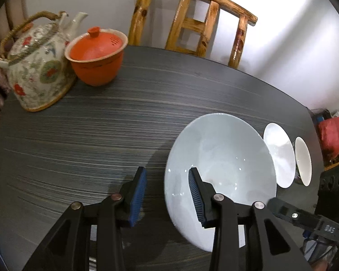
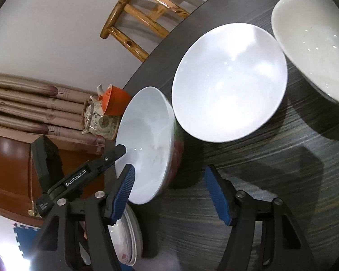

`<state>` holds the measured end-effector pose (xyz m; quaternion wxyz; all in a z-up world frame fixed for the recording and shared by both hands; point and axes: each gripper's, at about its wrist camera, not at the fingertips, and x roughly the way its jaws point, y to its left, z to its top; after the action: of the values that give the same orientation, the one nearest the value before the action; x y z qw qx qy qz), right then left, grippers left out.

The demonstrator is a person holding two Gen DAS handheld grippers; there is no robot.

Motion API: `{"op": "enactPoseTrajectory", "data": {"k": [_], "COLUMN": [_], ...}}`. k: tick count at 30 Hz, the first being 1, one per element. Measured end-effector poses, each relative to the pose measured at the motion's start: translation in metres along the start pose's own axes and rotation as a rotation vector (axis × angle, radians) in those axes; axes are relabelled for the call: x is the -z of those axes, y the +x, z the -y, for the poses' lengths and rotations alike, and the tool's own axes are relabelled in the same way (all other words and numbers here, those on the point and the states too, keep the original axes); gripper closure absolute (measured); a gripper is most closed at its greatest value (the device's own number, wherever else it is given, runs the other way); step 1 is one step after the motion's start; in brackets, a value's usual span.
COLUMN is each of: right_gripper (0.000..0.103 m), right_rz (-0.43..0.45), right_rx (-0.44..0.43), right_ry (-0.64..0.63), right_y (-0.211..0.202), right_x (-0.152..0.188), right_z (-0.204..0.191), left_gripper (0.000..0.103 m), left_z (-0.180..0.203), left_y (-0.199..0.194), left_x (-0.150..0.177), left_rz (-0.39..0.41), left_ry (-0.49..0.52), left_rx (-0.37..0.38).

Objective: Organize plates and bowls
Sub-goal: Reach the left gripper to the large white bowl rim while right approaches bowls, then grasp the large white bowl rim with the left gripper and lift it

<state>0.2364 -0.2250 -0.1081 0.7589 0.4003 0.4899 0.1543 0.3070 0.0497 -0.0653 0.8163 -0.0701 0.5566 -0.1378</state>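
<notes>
On the dark streaked worktop (image 1: 101,135) three white dishes lie in a row. Seen from the left wrist, the big bowl (image 1: 221,169) is nearest, with a smaller bowl (image 1: 279,153) just beside it and a third bowl (image 1: 303,160) beyond that, near the worktop's edge. The left hand-held gripper (image 1: 167,194) stands about half open above the worktop, gripping nothing: its right finger (image 1: 195,194) hangs over the inside of the big bowl near the rim, and its left finger (image 1: 139,194) is over bare worktop outside the bowl, so the rim sits between them without the pads pressing on it.

From the right wrist, the right hand-held gripper (image 2: 169,192) is also about half open and empty. Its left finger (image 2: 124,194) is in front of the big bowl's (image 2: 147,140) near rim; whether it touches I cannot tell. Its right finger (image 2: 217,194) is over bare worktop. A stack of plates (image 2: 128,237) shows low down, behind that left finger.

At the worktop's far corner a flowered teapot (image 1: 36,67) touches an orange lidded cup (image 1: 97,54). A wooden chair (image 1: 192,22) stands behind the worktop against a pale wall.
</notes>
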Motion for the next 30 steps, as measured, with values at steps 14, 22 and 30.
{"op": "enactPoseTrajectory", "data": {"k": [14, 22, 30], "right_gripper": [0.084, 0.083, 0.083], "right_rz": [-0.042, -0.045, -0.051], "right_rx": [0.059, 0.066, 0.074], "right_ry": [-0.092, -0.141, -0.171], "right_y": [0.006, -0.034, -0.08], "right_x": [0.006, 0.044, 0.088], "right_z": [-0.007, 0.004, 0.015], "left_gripper": [0.094, 0.094, 0.093], "left_z": [0.035, 0.064, 0.08], "left_y": [-0.02, -0.051, -0.071], "left_x": [0.044, 0.107, 0.168], "left_rz": [-0.006, 0.022, 0.032], "left_ry": [0.013, 0.023, -0.002], "left_rx": [-0.008, 0.008, 0.035]}}
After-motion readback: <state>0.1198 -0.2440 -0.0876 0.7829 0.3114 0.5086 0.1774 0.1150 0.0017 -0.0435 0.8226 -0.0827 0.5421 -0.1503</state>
